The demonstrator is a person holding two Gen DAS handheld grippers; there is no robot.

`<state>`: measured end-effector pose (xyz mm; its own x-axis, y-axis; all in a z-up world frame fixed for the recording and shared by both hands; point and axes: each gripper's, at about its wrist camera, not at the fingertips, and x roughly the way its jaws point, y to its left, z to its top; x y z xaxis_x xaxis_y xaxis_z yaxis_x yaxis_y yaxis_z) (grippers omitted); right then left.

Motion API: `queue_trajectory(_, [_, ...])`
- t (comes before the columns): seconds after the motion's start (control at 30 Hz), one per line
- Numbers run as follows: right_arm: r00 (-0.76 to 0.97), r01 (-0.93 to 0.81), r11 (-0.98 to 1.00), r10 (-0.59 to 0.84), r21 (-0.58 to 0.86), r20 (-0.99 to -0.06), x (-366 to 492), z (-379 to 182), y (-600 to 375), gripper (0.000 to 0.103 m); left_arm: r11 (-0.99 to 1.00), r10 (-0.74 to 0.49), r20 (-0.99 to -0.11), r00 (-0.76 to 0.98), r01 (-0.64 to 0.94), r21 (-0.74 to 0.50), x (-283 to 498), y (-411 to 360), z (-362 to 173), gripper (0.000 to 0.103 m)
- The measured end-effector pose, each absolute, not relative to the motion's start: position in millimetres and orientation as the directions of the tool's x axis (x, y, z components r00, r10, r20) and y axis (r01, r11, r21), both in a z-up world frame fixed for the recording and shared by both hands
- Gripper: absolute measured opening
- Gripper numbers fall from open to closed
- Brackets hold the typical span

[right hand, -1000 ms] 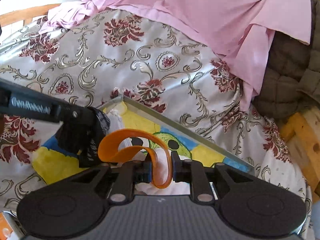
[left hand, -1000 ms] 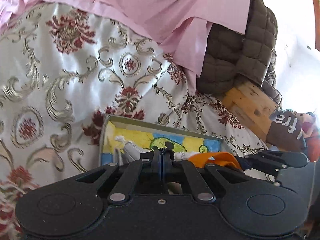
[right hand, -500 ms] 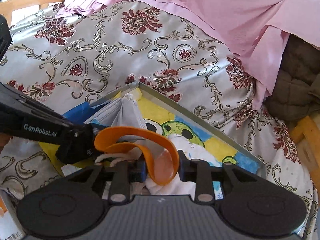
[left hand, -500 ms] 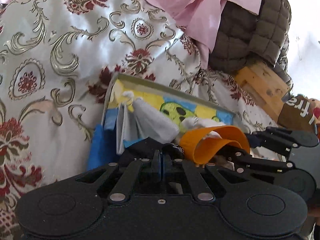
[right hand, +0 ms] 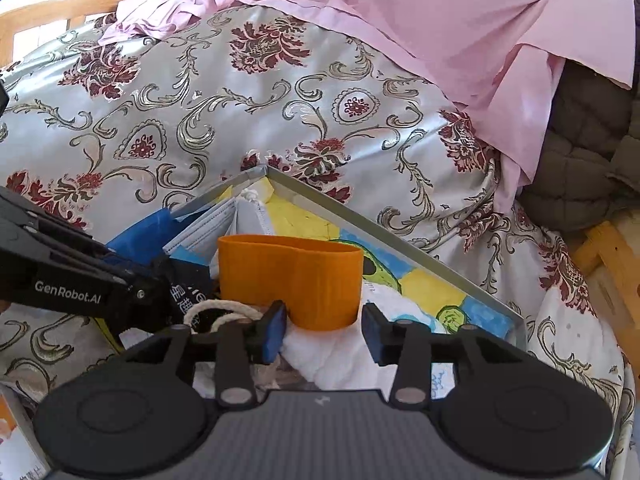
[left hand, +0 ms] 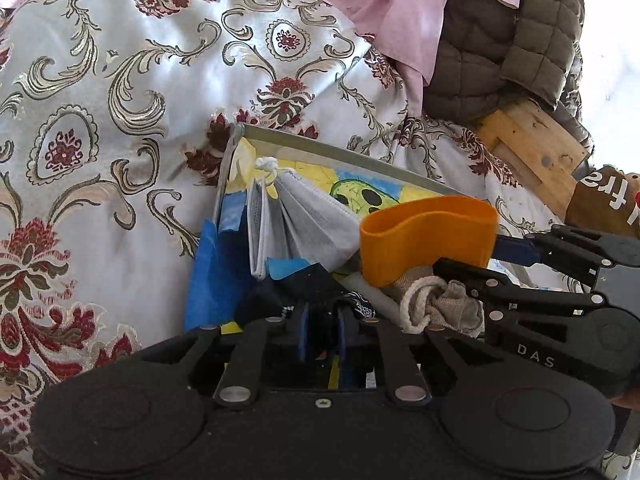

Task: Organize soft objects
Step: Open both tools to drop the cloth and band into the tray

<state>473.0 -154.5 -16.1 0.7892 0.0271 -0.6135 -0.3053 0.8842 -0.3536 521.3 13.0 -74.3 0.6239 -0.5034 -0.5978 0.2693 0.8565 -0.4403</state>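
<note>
**Inspector:** Report task progress with reference to the tray.

**Technician:** The tray, a shallow metal-rimmed box with a cartoon-printed floor, rests on the floral bedspread. Several soft items lie inside it: folded grey face masks at the far corner, a blue cloth draped over the left rim, a white cloth near the front, and a beige drawstring pouch beside the masks. That portion of the sorting appears done.

**Inspector:** State of each gripper?

**Technician:** The right gripper has its jaws spread wide. The orange elastic band stands as a loop above the tray between and just beyond the blue pads; neither pad presses it. The band probably rests on the white cloth, though its lower edge is hidden, so contact cannot be confirmed. The left gripper has its jaws drawn narrow around a dark fabric item with white lettering, held over the near-left part of the tray.

**Inspector:** What remains?

**Technician:** By judgement, the dark fabric item is not yet deposited and needs a free place inside the tray. The band sits inside the rim but upright and unflattened. A pink sheet and a quilted brown jacket lie beyond the tray; whether they belong to the task cannot be determined.
</note>
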Motion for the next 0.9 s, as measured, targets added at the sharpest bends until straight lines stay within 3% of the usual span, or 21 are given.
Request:
queue_trajectory(0.13, [0.794,-0.291,0.892,0.023,-0.347,-0.608,469,-13,-159,0.056,0.863,-0.494,-0.599,0.630,0.273,-0.425,519,12,-71,0.021])
queue_trajectory(0.47, [0.820,-0.248,0.928,0.048,-0.279,-0.571,443,0,-169,0.081,0.891,-0.443,-0.570,0.692,0.272,-0.363,501,8,-57,0.053])
queue_trajectory(0.6, [0.828,-0.247,0.937,0.072,-0.247,-0.557,428,6,-170,0.085,0.902,-0.421,-0.545,0.725,0.273,-0.334,488,7,-48,0.066])
queue_trajectory(0.9, [0.857,-0.188,0.967,0.077,-0.170,-0.510,389,25,-180,0.093,0.924,-0.370,-0.493,0.787,0.253,-0.289,446,12,-27,0.078])
